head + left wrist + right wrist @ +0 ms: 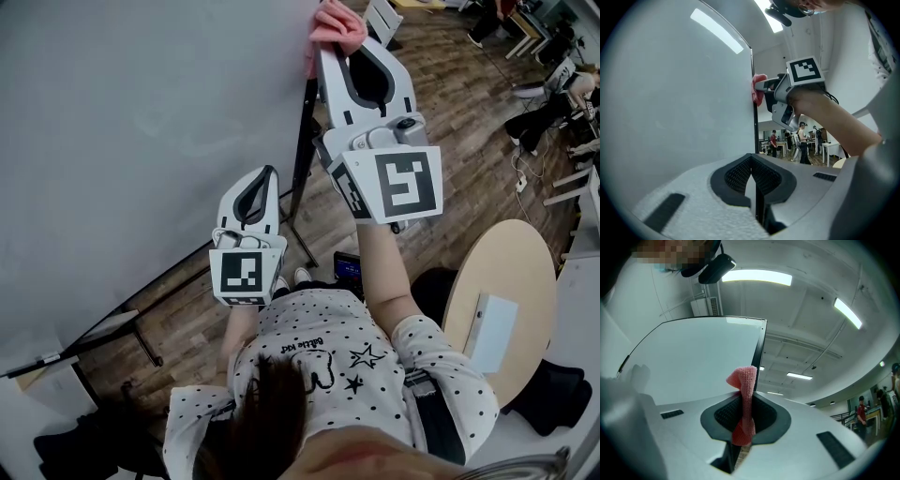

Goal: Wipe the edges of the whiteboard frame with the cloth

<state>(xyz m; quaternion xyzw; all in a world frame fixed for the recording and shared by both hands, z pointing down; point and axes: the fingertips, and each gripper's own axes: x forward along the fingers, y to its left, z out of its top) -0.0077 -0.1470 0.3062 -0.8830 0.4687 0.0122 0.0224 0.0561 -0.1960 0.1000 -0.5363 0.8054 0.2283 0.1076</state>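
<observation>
R tongs (330,49) clamped tight on pink cloth (336,25), held up at dark side edge of whiteboard frame (302,150), near top corner. R gripper view only: cloth (748,380) pinched between jaws, folded tip poking up just beside frame (760,350), corner of frame visible above. L gripper view only: cloth (758,89) seen side-on against frame (753,122), prob. touching, contact pt not sharp; people standing far behind. L tongs (266,174) lower, near same edge, jaws together w/ nothing between (751,161). Head view alone: whiteboard (141,122) face at left, wood floor (450,112), round worktop (487,272) at right.
</observation>
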